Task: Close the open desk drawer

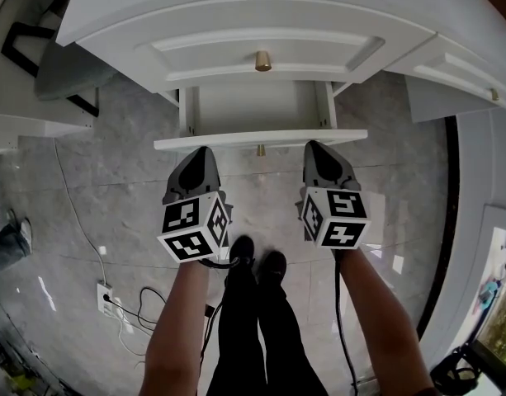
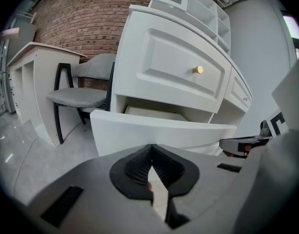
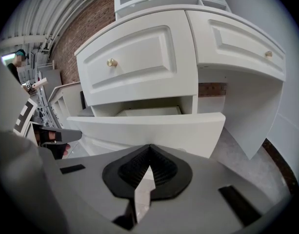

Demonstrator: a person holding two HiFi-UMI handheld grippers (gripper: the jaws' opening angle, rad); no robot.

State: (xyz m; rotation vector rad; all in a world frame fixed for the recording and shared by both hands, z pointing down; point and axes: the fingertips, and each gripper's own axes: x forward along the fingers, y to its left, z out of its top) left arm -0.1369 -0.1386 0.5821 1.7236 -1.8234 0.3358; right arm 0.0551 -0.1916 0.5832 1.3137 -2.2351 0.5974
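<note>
The white desk's lower drawer stands pulled out under the shut upper drawer, which has a brass knob. Its front panel fills the middle of the left gripper view and the right gripper view. My left gripper is shut and empty, with its tip at the left part of the drawer front. My right gripper is shut and empty at the right part. In their own views the left gripper's jaws and the right gripper's jaws meet just before the panel. I cannot tell whether either touches it.
A grey chair with black legs stands left of the desk. A power strip and cables lie on the marble floor at the lower left. The person's legs and shoes stand between the arms. Another desk section lies to the right.
</note>
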